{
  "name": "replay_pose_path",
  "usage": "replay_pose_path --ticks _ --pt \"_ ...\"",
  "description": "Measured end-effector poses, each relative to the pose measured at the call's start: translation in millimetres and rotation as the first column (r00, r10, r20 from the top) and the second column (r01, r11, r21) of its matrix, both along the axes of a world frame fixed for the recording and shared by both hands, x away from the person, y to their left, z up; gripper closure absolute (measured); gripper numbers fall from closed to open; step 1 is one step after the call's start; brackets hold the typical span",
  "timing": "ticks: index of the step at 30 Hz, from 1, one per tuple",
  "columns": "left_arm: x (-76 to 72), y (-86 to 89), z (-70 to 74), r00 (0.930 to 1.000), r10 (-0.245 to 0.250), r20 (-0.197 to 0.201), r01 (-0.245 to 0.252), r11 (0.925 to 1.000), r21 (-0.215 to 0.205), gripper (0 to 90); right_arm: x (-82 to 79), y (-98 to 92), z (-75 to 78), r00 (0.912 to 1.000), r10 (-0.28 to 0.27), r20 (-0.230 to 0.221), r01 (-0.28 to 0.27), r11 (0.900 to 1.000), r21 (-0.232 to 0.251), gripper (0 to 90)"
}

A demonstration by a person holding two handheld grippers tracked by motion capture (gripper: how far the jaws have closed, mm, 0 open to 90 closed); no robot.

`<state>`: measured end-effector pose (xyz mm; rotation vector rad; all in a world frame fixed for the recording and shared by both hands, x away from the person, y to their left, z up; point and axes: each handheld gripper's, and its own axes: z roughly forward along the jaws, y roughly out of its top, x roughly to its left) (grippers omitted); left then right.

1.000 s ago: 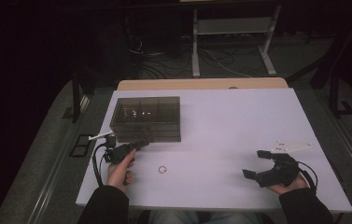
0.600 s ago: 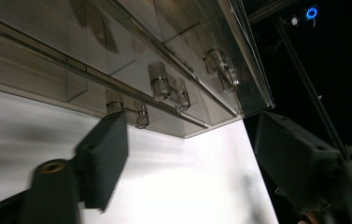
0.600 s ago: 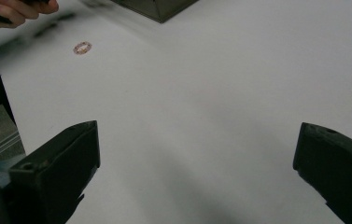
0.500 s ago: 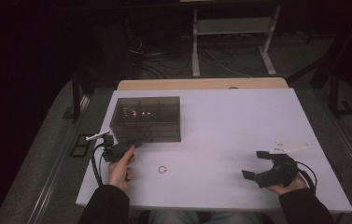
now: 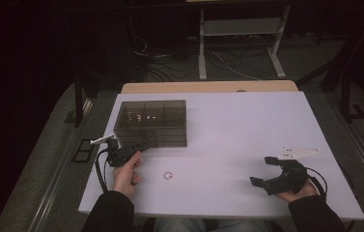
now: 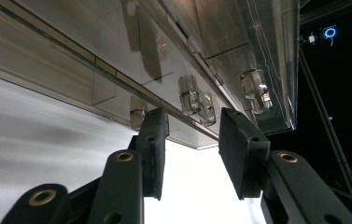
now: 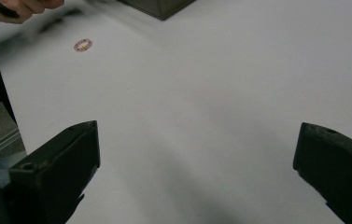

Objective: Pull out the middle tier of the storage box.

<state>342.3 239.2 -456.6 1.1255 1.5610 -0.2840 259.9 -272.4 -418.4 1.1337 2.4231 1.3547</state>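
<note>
**Smoked plastic box at left gripper, near corner**

Smoked plastic box [image 5: 151, 122]: translucent, divided into compartments, lid down; set on left half of white desk [image 5: 247, 125], toward the far edge. Small clear latches [image 6: 191, 100] visible along the front wall in the left gripper view.

Left gripper [image 5: 138, 143]: held in left hand [image 5: 126, 170], pushed up against the near left corner of the box. Jaws just been closing, now narrowed around one front latch, a pad on each side; gap still showing between pads [image 6: 152, 140] and latch, so not yet clamped.

Right gripper [image 5: 264, 170]: held in right hand [image 5: 299, 189], resting low on right side of desk, well apart from the box. Jaws spread wide, nothing between them.

Small reddish ring [image 5: 169, 176]: lying flat on desk between the two hands, nearer the left one, just in front of the box.
</note>
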Motion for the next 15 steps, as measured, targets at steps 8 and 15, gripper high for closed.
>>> replay_pose_path --ticks 8,15 --pt "2.2 -0.1 -3.4 0.9999 0.009 -0.013 -0.01 0.9997 -0.021 69.4 -0.4 0.3 -0.2 1.0 0.001 0.001 -0.001 1.0 -0.003 0.0" --pt "4.2 0.1 -5.7 0.9997 0.009 -0.021 -0.011 0.9982 -0.058 74.8 -0.5 0.3 -0.3 1.0 0.002 0.002 -0.002 1.0 -0.005 0.0"
